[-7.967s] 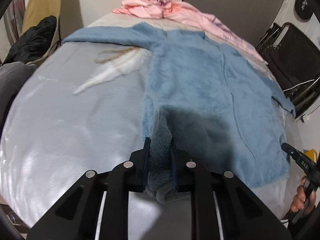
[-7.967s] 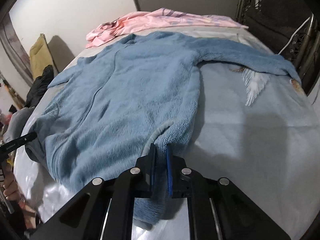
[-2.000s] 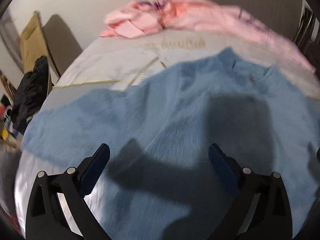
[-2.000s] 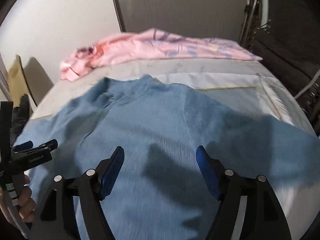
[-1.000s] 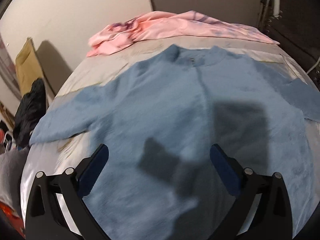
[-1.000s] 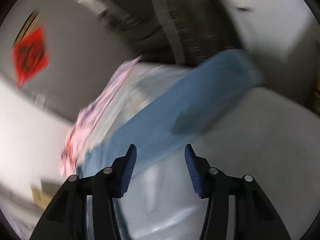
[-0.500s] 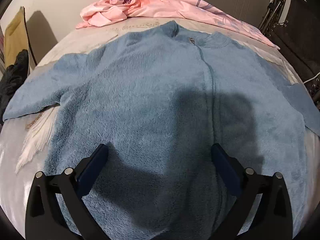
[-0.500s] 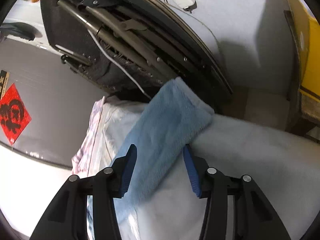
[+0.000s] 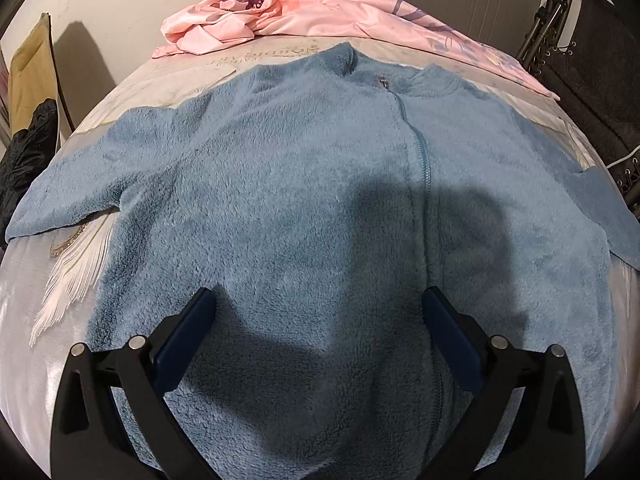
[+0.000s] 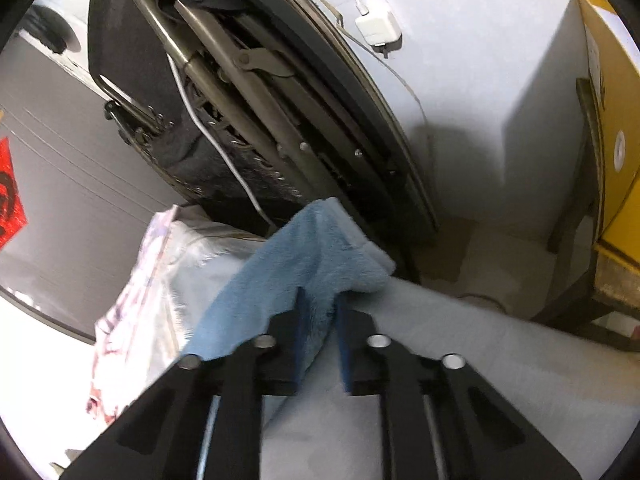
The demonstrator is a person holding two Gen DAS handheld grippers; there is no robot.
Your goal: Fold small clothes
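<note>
Since half a second ago, your right claw (image 10: 318,312) has closed from open onto the end of the blue sleeve (image 10: 320,248), while the left view has barely shifted. That sleeve end hangs over the right edge of the bed (image 10: 500,360), close to the folded black frame (image 10: 280,120) beyond it. Your left claw (image 9: 320,320) is spread wide and empty, hovering low over the lower front of the fleece (image 9: 280,180). The fleece lies flat, zip (image 9: 420,148) up, collar away from you, both sleeves out sideways. Past the collar lies a pink sheet (image 9: 320,12).

To fold well, I'd lift the pinched cuff just clear of the bed, then carry it inward across the chest toward the zip, keeping the crease at the shoulder straight. Use the open left claw to pin the body so the plush fabric doesn't drag. Mind the white cable (image 10: 216,144) near the cuff.
</note>
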